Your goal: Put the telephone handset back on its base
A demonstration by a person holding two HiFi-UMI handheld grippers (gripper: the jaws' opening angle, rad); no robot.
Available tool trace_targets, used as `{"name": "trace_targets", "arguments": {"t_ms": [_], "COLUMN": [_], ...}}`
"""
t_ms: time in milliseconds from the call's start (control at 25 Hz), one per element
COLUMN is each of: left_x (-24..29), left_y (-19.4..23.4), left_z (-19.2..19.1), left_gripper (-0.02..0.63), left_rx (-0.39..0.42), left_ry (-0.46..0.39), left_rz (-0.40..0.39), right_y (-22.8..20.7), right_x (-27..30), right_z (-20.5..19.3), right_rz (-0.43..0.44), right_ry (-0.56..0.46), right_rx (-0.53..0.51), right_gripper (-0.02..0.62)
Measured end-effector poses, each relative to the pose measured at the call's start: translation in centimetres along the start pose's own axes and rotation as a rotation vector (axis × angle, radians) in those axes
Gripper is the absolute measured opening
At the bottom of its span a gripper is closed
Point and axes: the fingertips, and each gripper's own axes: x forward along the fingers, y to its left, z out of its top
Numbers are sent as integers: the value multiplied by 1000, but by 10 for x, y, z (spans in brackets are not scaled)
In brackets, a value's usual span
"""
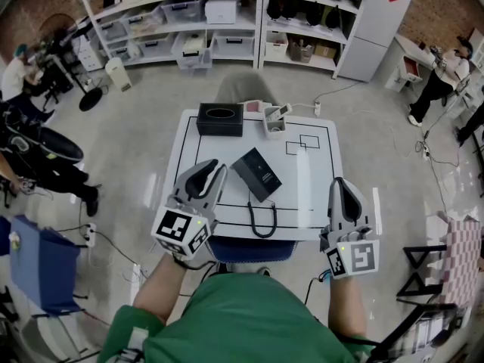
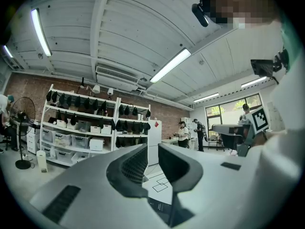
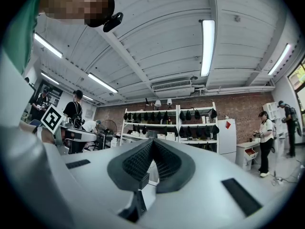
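The black telephone [image 1: 257,174] lies slanted at the middle of the white table [image 1: 310,203]. Its cord [image 1: 262,219] loops toward the front edge. I cannot tell whether the handset rests on the base. My left gripper [image 1: 214,166] hovers over the table's front left, just left of the phone, its jaws a narrow gap apart with nothing between them [image 2: 152,149]. A dark corner of the phone [image 2: 159,206] shows below the jaws. My right gripper [image 1: 340,181] is at the table's front right edge, jaws closed tip to tip and empty [image 3: 152,141].
A black tissue box [image 1: 220,119] and a small white holder [image 1: 274,121] stand at the table's back edge. Black outlines [image 1: 302,143] are drawn on the back right. A blue seat [image 1: 246,249] sits under the front edge. People stand left and right; shelves [image 1: 204,21] line the back.
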Motion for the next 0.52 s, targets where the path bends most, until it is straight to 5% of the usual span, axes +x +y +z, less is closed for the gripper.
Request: {"name": "trace_targets", "arguments": {"t_ms": [520], "left_x": [0], "left_y": [16], "left_z": [-7], "left_gripper": [83], "left_rx": [-8], "left_ry": [3], "left_rz": [-3], "right_y": [8], "right_x": [5], "right_z": [-2], "right_rz": [-15], "right_ry": [8], "right_rx": [-7], "right_gripper": [20]}}
